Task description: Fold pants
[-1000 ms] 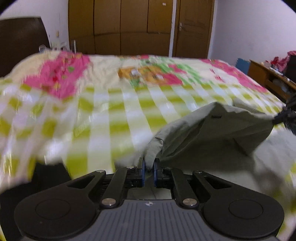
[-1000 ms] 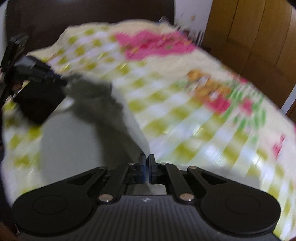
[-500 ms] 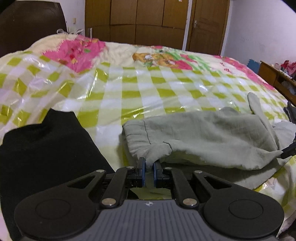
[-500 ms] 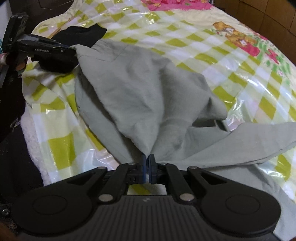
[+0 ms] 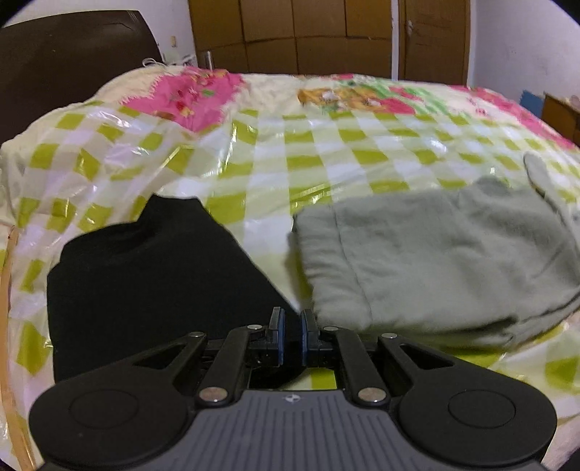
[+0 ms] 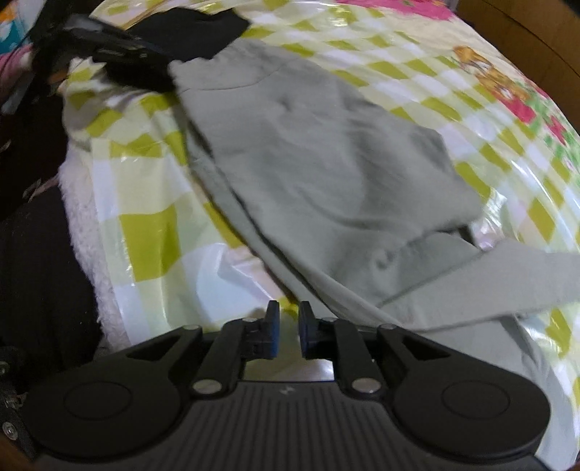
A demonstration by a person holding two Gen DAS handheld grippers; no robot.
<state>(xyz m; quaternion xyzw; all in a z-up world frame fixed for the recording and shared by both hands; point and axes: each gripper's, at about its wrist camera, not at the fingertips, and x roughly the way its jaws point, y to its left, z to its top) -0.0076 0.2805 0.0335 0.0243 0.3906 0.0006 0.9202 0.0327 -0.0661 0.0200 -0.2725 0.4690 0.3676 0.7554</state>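
The grey-green pants (image 5: 435,253) lie folded over on the checked bed cover, also in the right wrist view (image 6: 319,152). My left gripper (image 5: 290,322) is open and empty, just off the pants' near left corner. My right gripper (image 6: 288,319) is open and empty, just short of the pants' near edge. The left gripper shows in the right wrist view (image 6: 119,61) at the pants' far corner.
A black garment (image 5: 145,275) lies left of the pants, also in the right wrist view (image 6: 195,25). The yellow-green checked plastic cover (image 5: 326,145) spreads over the bed. A dark headboard (image 5: 72,61) and wooden wardrobe (image 5: 326,36) stand behind. A white fleecy edge (image 6: 83,217) borders the bed.
Both grippers held the pants in the air, laid them down on the bed, then opened and let go. The pants now lie flat.
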